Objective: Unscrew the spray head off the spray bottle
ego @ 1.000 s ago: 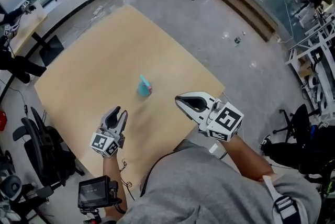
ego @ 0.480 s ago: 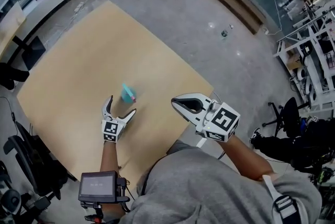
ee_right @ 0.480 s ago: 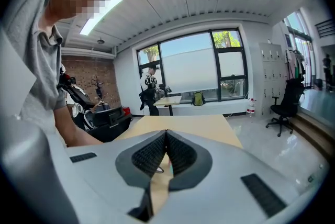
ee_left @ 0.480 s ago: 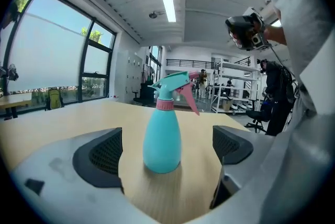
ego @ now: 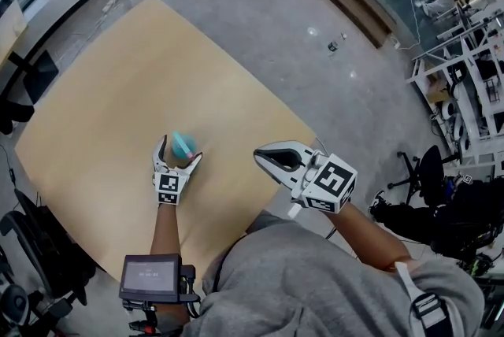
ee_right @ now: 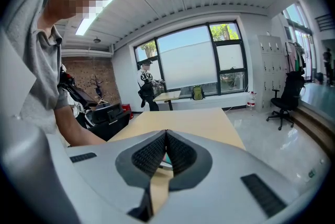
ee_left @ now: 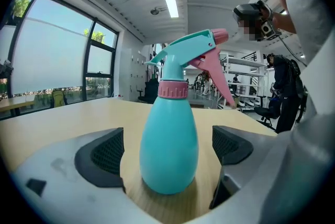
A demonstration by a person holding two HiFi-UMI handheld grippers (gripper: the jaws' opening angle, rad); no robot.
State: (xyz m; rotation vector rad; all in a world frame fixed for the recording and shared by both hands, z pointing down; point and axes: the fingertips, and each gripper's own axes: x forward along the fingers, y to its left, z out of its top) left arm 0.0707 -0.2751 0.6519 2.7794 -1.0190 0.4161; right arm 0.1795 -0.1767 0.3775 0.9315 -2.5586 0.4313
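1. Spray bottle (ee_left: 167, 149): smooth teal plastic with a soft sheen and faint highlights on the rounded body.
2. Spray head (ee_left: 191, 47): the same smooth teal plastic. Its trigger (ee_left: 217, 76) is pink plastic, and its pink collar (ee_left: 172, 89) is finely ribbed.
3. Left gripper (ego: 180, 148): matt light-grey plastic shell. The pads (ee_left: 107, 152) are black, with a fine grid texture, and look like rubber.
4. Right gripper (ee_right: 166, 134): identical matt grey shell and black textured pads. The marker cube (ego: 329, 184) carries flat black-and-white print.
5. Table (ego: 102, 91): pale top with wood grain, smooth and matt.
6. Floor (ego: 315, 52): grey, hard and polished, with bright reflections.
7. Shirt (ego: 315, 280): grey cloth, matt and soft-looking.
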